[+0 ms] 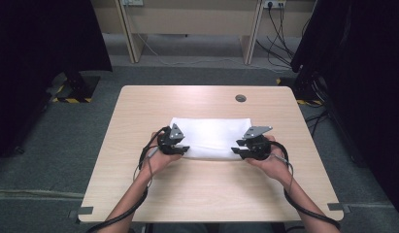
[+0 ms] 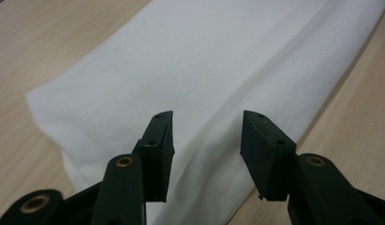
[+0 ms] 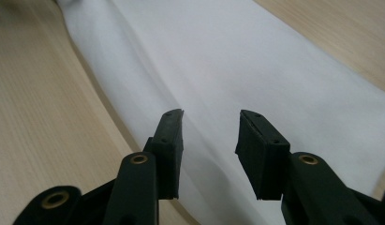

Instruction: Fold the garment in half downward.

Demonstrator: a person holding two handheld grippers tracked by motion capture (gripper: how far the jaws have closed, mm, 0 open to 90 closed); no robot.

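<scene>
Folded white cloth [image 1: 211,137] flat on table [image 1: 202,194]

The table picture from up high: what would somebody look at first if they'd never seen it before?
Probably the white folded cloth, lying in the middle of the pale wooden table. Next come the two black grippers at its near edge, the left gripper at one end and the right gripper at the other. In both gripper views the jaws stand apart over the cloth, not pinching it.
</scene>
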